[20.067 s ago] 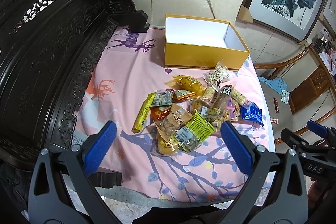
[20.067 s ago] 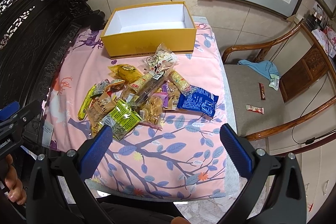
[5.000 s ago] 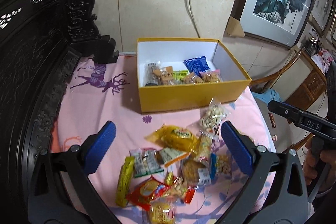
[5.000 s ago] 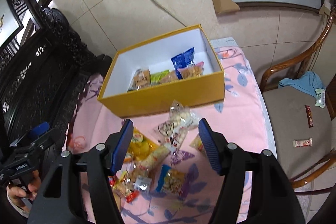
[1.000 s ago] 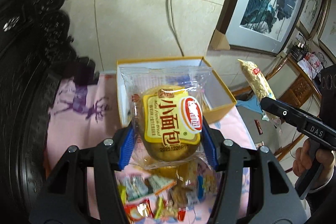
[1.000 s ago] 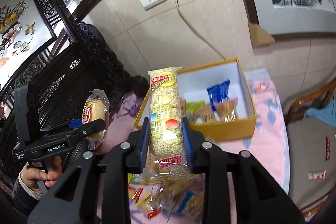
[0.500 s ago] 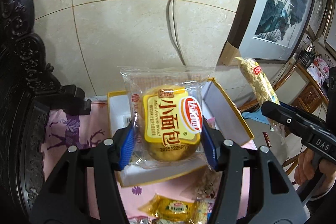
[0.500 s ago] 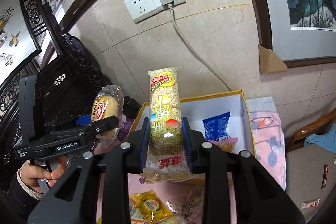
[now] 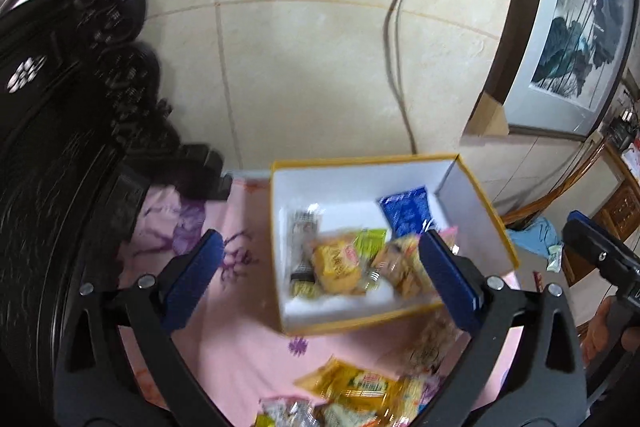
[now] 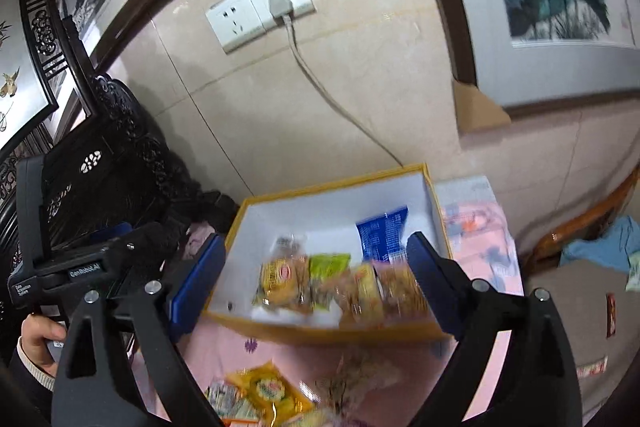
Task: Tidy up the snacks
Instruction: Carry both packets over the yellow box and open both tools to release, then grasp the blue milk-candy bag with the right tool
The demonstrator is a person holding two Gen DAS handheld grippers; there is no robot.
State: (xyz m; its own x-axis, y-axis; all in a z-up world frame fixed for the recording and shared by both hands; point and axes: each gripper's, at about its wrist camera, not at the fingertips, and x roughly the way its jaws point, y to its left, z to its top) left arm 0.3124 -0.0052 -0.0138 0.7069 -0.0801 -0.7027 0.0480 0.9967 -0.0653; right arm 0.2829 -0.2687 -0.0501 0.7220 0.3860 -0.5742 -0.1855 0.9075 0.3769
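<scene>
Yellow box [image 9: 384, 323] sits at the far end of the pink tablecloth [image 9: 240, 339], against the wall. Inside, along its near wall: a yellow bread pack [image 9: 335, 267], a green packet [image 9: 370, 239], a blue packet [image 9: 406, 213] toward the far right and a dark packet [image 9: 302, 247] at the left. The contents are motion-blurred, so the exact lie of each is unclear.

Left gripper [image 9: 320, 281] is spread wide with nothing between the pads, hanging over the box. Right gripper [image 10: 316, 287] is likewise wide and empty, also over the box. Both frame the same opening; the left unit's body shows at the left edge of the right view.

Loose snacks [image 9: 360, 393] lie on the cloth nearer than the box, including a yellow pack [image 10: 268, 389]. More to load, by my read.

Risks:
- Both grippers crowd one box, so pulling back together could knock bodies.
- A low finger could clip the near box wall and shove or tip the box.
- Packs are heaping at the near wall; more dropped there may spill over it.
- Crinkly film is slippery, so shallow pinches may slip.
</scene>
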